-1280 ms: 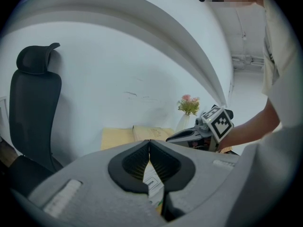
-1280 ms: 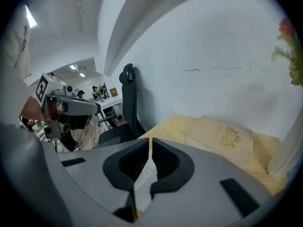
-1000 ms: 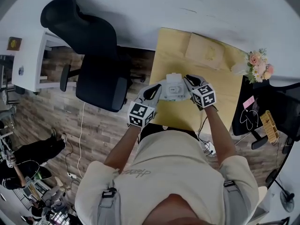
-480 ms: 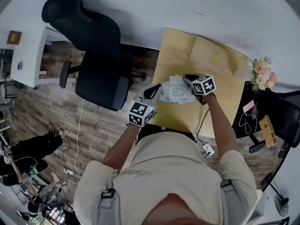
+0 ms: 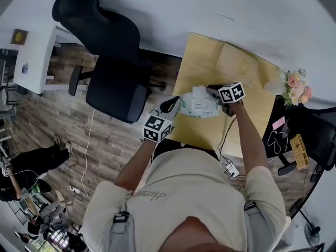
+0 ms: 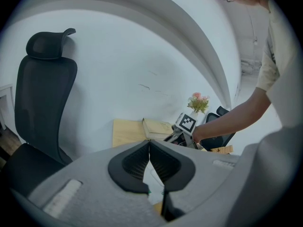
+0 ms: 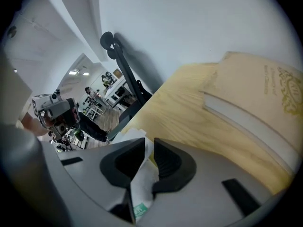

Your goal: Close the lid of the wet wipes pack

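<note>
Pale yellow wood desk (image 5: 202,56) fills the 1 o'clock part of the head view, against a white wall. The wet wipes pack (image 5: 198,104) is white and sits over the desk's near half, just off frame centre toward 2 o'clock, held between the two grippers; whether it rests on the wood or hangs above it cannot be told. Left gripper (image 5: 176,103) takes the pack's 9 o'clock end. In its own view the left gripper (image 6: 150,150) has jaws clenched, pads meeting at the tips, with a sliver of white pack film (image 6: 154,178) pinched between them lower down. Right gripper (image 5: 214,92) takes the pack's 3 o'clock end. In its own view the right gripper (image 7: 148,148) has jaws pressed onto crumpled white film of the pack (image 7: 142,183), green print showing at the bottom. The lid (image 5: 199,105) reads as a pale rectangle on the upward face; whether it is fully seated is too small to tell. A tan book (image 5: 239,62) lies on the desk at 1 o'clock from the pack, well apart. Flowers (image 5: 295,83) stand at 3 o'clock near the desk's far corner. A black office chair (image 5: 105,56) stands at 10 o'clock, on the wood floor.
</note>
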Available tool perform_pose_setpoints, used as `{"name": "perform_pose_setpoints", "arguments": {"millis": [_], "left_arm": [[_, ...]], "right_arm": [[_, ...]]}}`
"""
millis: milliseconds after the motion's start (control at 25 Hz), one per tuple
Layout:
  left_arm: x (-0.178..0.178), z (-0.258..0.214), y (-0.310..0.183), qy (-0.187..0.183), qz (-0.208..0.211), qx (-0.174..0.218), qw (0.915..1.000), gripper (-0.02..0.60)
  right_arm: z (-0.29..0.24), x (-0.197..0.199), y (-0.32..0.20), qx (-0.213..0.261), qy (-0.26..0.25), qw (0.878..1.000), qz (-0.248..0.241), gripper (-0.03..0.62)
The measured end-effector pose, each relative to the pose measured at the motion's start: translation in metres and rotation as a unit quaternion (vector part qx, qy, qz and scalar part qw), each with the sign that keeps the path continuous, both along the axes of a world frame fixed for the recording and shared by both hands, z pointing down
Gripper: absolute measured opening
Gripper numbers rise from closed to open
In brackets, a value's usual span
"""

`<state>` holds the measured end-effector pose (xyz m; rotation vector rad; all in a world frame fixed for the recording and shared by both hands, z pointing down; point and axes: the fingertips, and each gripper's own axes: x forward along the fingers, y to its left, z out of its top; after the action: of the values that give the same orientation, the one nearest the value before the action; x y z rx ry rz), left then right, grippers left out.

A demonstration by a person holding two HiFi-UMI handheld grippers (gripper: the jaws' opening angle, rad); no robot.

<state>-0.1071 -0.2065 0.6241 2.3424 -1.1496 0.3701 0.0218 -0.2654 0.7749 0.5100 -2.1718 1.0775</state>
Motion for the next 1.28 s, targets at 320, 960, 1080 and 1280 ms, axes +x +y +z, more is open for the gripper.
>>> {"name": "perform_pose_setpoints", "arguments": {"millis": [320,960,1080,1280], "left_arm": [[0.000,-0.007,-0.002,0.004,-0.006,0.010,0.9999,0.018],[0.017,-0.017,0.019,0.002,0.016,0.023,0.9996,0.018],[0.019,-0.019,0.023,-0.001,0.019,0.025,0.9995,0.018],[0.022,-0.021,0.029,-0.007,0.025,0.026,0.9993,0.018]], "right_arm": [[-0.026,0.002,0.002,0.057,-0.013,0.998,-0.002,0.040],[-0.064,-0.003,0.067,0.155,-0.020,0.986,-0.066,0.043],[-0.065,-0.001,0.077,0.169,-0.017,0.983,-0.071,0.044],[-0.060,0.002,0.090,0.176,-0.007,0.982,-0.069,0.046]]}}
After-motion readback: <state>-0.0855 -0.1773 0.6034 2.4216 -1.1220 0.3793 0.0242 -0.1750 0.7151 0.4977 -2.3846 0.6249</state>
